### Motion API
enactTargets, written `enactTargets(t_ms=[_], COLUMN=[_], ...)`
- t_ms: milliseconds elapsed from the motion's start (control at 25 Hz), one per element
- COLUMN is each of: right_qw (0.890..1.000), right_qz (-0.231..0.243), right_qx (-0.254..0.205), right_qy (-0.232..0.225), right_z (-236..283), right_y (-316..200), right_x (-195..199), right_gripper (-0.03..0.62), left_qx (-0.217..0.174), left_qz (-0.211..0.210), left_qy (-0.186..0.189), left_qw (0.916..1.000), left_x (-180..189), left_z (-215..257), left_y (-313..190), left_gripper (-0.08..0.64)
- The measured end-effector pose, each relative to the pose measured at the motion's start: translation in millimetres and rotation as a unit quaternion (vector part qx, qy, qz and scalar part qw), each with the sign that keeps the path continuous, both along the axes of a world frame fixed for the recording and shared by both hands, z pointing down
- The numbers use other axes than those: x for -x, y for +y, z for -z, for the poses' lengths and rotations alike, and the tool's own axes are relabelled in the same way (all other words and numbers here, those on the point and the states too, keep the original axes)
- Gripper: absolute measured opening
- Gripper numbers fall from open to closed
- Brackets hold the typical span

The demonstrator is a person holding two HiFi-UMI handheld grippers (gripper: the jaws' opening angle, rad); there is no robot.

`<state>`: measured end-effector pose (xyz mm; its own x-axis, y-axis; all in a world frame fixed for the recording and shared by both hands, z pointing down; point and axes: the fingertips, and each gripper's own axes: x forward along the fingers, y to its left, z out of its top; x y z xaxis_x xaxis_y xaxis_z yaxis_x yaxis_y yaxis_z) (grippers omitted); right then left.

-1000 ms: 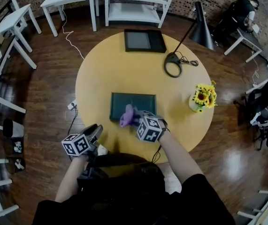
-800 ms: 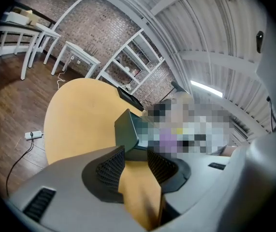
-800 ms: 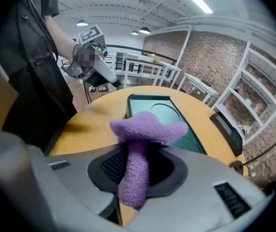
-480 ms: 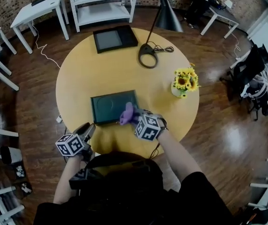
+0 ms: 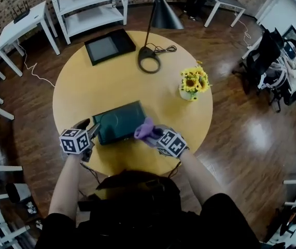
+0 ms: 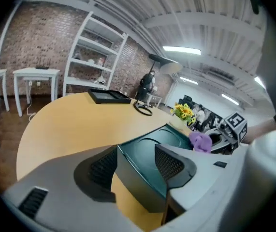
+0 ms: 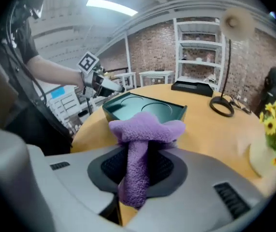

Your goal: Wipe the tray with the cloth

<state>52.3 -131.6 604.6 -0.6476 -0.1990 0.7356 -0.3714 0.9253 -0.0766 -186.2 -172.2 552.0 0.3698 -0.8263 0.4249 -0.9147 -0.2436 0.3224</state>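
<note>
A person in dark clothing (image 5: 137,211) is at the near edge of one round yellow table (image 5: 127,87), with bare forearms reaching out, and holds two grey grippers, one in each hand. Each gripper carries one cube printed with black-and-white square patterns, the only print that can be made out: the left cube (image 5: 75,140) and the right cube (image 5: 172,143).

The left gripper (image 6: 138,164) sits at the near left corner of the one dark green tray (image 5: 117,119). Its jaws have just been opening and now stand spread. The tray's corner lies between them, with a gap between the left pad and the tray wall.

The right gripper (image 7: 138,166) has its jaws closed on one purple cloth (image 7: 145,129). They pinch a hanging fold while the bunched top spills out in front. The cloth sits at the tray's near right corner; whether it touches the tray cannot be told.

The tray lies flat on the near half of the table, turned slightly askew. Two round hollows show in its floor in the right gripper view.

Farther across the table, to the right, stands one pale vase of sunflowers (image 5: 192,82).

Beyond the middle rests one black lamp with a ring-shaped base (image 5: 149,65) and a cord beside it. Its cone shade (image 5: 163,12) hangs past the table's far edge.

To the left of the lamp base lies one flat black square tray (image 5: 109,46).

Beyond the table, on a dark wooden floor, stand one white shelf unit (image 5: 90,7) and a small white table (image 5: 20,27), both against a brick wall.
</note>
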Motion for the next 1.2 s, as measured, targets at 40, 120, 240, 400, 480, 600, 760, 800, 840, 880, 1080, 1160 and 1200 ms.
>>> enactTargets(t_ms=[40,120,240,400,480,600,760,800,840,880,1080,1160,1200], right_qw=[1.000,0.995,0.957,0.775,0.697,0.662,0.667,0.683,0.695,0.705,0.728,0.706,0.692], right_qz=[-0.018,-0.064,-0.214,-0.482,-0.525,-0.542,-0.552,-0.545,-0.539,-0.533,-0.506,-0.507,-0.510], right_qx=[0.012,0.034,0.083,0.197,0.235,0.231,0.216,0.210,0.206,0.205,0.223,0.247,0.257], right_qy=[-0.022,-0.073,-0.178,-0.358,-0.429,-0.464,-0.451,-0.439,-0.429,-0.420,-0.406,-0.428,-0.442], right_z=[2.6,10.3,14.7,-5.0,-12.6,-12.5,-7.1,-5.2,-3.7,-2.4,1.9,-1.9,-3.8], right_y=[0.8,3.6,8.3,-1.9,-11.4,-24.7,-46.9,-54.3,-62.3,-70.9,-110.2,-118.6,-121.2], right_x=[1.2,1.7,-15.1,-54.5,-47.6,-29.6,-24.3,-25.1,-27.1,-30.2,-41.4,-38.0,-36.8], right_gripper=[0.089,0.089,0.089,0.089,0.089,0.089,0.089,0.091,0.091,0.092,0.094,0.095,0.097], left_qx=[0.000,0.002,0.010,0.025,0.018,0.010,0.010,0.012,0.015,0.019,0.030,0.037,0.042], left_qz=[-0.017,-0.047,-0.096,-0.149,-0.159,-0.170,-0.182,-0.184,-0.186,-0.187,-0.195,-0.197,-0.200], left_qy=[-0.020,-0.043,-0.048,-0.039,-0.030,-0.024,-0.004,0.008,0.022,0.037,0.090,0.107,0.116], left_qw=[0.9996,0.9980,0.9942,0.9877,0.9867,0.9852,0.9832,0.9828,0.9823,0.9814,0.9762,0.9739,0.9719], left_x=[-1.5,-5.5,-15.4,-28.0,-28.8,-27.3,-24.5,-25.7,-28.4,-32.9,-67.1,-76.3,-82.5], left_z=[-2.5,-7.3,-14.7,-27.5,-26.0,-24.9,-23.8,-23.5,-23.3,-23.0,-18.3,-19.2,-20.2], left_y=[-10.4,-26.9,-39.3,-40.2,-39.8,-31.6,-12.5,-5.7,1.5,8.9,45.1,60.2,69.2], left_gripper=[0.239,0.239,0.239,0.239,0.239,0.239,0.231,0.230,0.230,0.223,0.190,0.184,0.181])
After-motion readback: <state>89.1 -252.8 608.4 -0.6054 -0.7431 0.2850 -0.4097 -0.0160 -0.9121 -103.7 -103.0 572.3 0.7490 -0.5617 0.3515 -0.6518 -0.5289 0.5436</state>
